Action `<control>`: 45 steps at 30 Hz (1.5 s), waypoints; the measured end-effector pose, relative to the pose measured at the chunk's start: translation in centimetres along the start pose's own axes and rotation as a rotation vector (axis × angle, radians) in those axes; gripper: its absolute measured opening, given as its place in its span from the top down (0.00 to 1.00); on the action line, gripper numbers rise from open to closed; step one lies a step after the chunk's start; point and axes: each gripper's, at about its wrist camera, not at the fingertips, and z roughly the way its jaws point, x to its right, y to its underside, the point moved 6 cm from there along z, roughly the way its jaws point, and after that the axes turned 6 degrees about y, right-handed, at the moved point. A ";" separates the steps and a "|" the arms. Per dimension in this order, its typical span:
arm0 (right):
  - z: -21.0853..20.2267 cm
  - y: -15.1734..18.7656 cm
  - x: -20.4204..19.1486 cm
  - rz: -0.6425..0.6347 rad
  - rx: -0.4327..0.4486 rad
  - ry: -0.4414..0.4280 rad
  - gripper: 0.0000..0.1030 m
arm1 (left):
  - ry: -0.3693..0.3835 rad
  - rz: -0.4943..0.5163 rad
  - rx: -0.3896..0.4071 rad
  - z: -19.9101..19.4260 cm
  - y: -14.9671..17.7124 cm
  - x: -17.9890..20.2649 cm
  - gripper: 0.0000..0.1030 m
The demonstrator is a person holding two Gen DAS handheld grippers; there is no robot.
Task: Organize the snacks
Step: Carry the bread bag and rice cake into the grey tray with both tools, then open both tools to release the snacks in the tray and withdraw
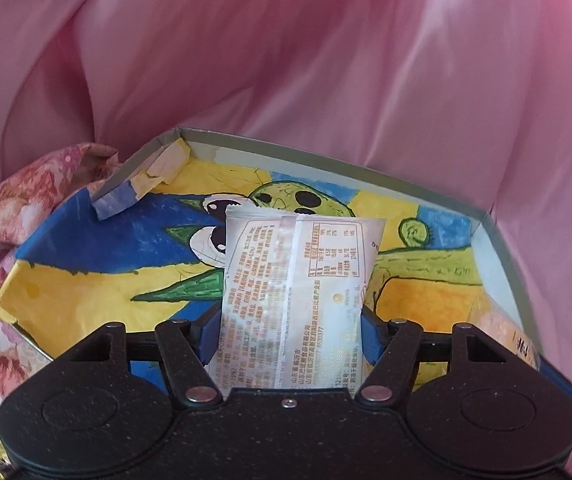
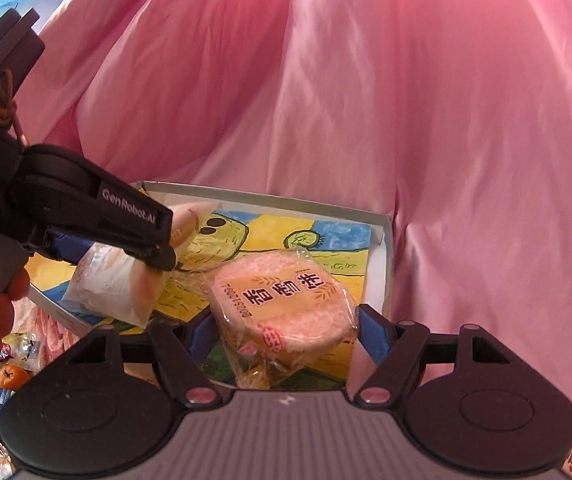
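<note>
A shallow grey box point(image 1: 502, 240) lined with a yellow, blue and green cartoon drawing lies on pink cloth; it also shows in the right wrist view point(image 2: 386, 240). My left gripper point(image 1: 288, 328) is shut on a white snack packet point(image 1: 302, 272) with printed text and holds it over the box. In the right wrist view that packet point(image 2: 114, 284) hangs from the left gripper point(image 2: 158, 256) at the box's left side. My right gripper point(image 2: 282, 328) is shut on a clear-wrapped pink rice cake point(image 2: 286, 304) with red characters, over the box's near right part.
Pink satin cloth point(image 2: 366, 100) rises behind and around the box. Floral fabric point(image 1: 26, 200) lies to the box's left. Loose wrapped snacks and a small orange point(image 2: 12, 376) lie at the lower left in the right wrist view. The box's left wall flap point(image 1: 134, 184) is bent.
</note>
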 end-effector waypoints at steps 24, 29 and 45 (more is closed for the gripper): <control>-5.4 -2.8 -0.4 0.032 0.117 -0.010 0.00 | 0.031 0.019 0.168 -9.7 -1.4 0.1 0.10; -9.2 -3.3 -0.9 0.022 0.167 0.017 0.00 | 0.049 0.047 0.241 -14.2 -0.9 -0.1 0.07; -18.5 -1.2 -4.2 0.031 0.188 0.015 0.00 | 0.020 0.029 0.285 -24.2 5.0 -4.3 0.05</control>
